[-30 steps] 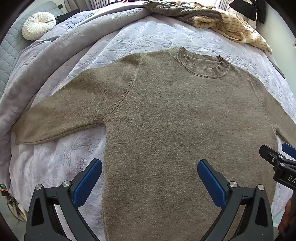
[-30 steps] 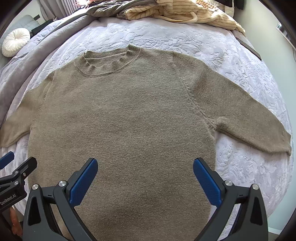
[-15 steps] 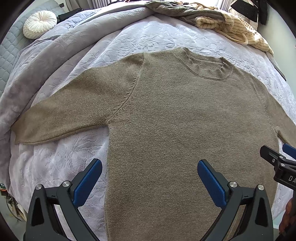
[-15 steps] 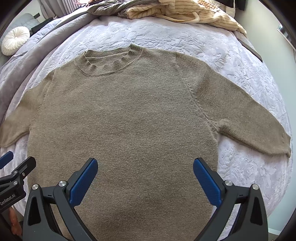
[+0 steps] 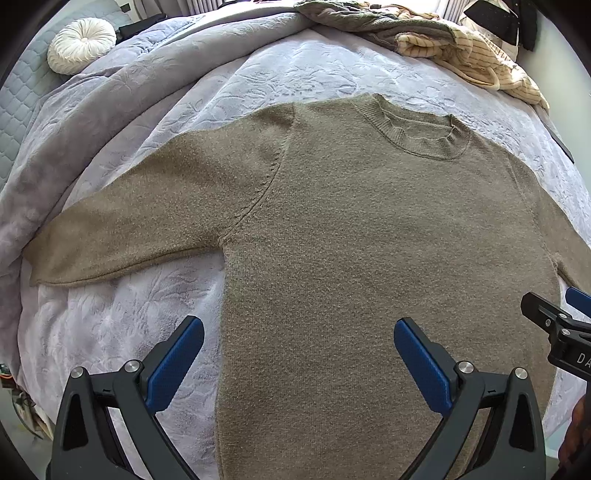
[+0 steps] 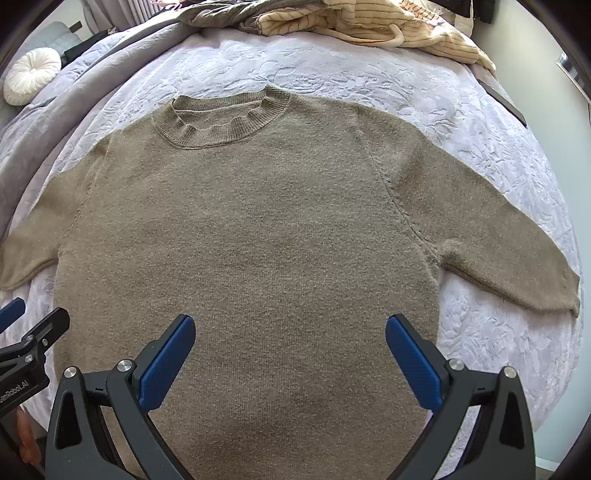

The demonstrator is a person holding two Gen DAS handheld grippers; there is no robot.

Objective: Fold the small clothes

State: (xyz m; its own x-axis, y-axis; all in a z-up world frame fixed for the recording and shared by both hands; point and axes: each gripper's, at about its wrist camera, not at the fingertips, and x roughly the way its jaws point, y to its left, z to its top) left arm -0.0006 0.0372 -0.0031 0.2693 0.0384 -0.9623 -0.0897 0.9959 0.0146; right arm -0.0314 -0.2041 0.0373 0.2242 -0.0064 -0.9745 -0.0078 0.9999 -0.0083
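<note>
The olive-brown knit sweater (image 5: 369, 229) lies flat and face-up on the bed (image 5: 303, 70), neckline (image 5: 417, 133) away from the person, both sleeves spread out to the sides. It is fully smoothed out and no fold has been made yet.

Over the last second very little has changed. In the left wrist view the sweater sits slightly lower and further right than a second ago, so the left gripper (image 5: 299, 354) has eased a little up and to the left, toward the left sleeve (image 5: 140, 229). In the right wrist view the garment has barely shifted; the right gripper (image 6: 290, 350) has held almost still over the lower body of the sweater. The cloth itself has not moved at all: same outline, same sleeve positions, no new creases.

Both sets of jaws stand wide apart and hold nothing. The left gripper hovers over the sweater's left side seam, one blue pad over the bedspread and the other over the knit. The right gripper hovers over the lower middle, and its sleeve (image 6: 491, 243) lies out to its right.

My reading is that laying-out is finished and the folding proper is about to start, probably with a sleeve or a side edge brought inward. The slight leftward drift suggests the left side goes first, though that is a guess. A pile of other clothes (image 6: 369, 22), including a cream striped piece, waits at the far end of the bed.
</note>
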